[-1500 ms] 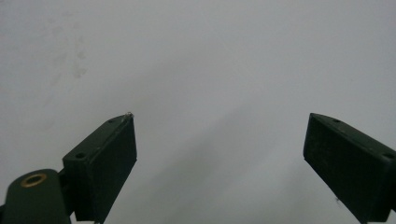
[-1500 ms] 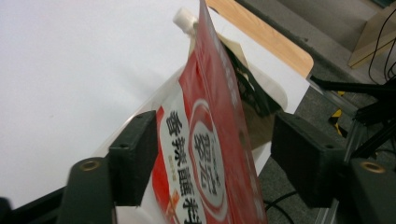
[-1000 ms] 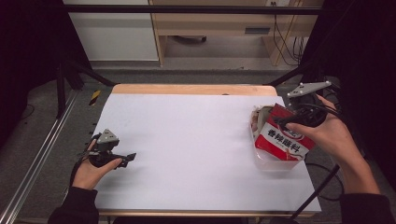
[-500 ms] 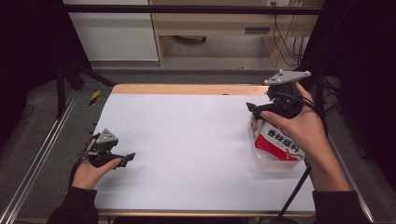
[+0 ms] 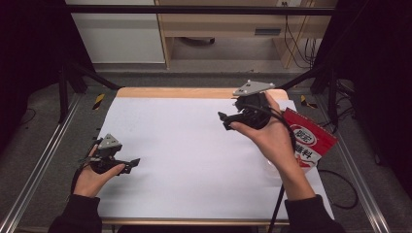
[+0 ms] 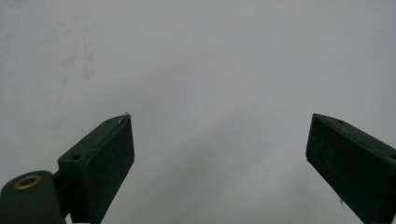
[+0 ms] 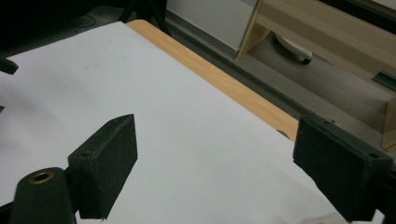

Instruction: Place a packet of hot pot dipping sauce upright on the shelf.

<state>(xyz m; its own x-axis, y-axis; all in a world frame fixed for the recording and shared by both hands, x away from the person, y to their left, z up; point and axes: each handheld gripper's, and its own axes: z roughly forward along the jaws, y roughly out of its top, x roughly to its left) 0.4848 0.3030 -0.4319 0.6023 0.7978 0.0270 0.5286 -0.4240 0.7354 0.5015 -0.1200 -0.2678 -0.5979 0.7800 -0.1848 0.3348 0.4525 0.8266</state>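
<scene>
While the left claw (image 5: 130, 164) rests low at the near left of the white surface (image 5: 184, 145), jaws spread and holding nothing, the right claw (image 5: 224, 121) hangs above the far right part, also spread and empty. Just beside that arm lies the red-and-white packet (image 5: 311, 141), apart from both. By my judgement no grasp is made yet; picking it up remains.

My view: a lab recording bay.
I see a white-covered table (image 5: 194, 160), metal frame rails (image 5: 34, 170), dark curtains (image 5: 29, 48), loose cables (image 5: 296, 43).
</scene>
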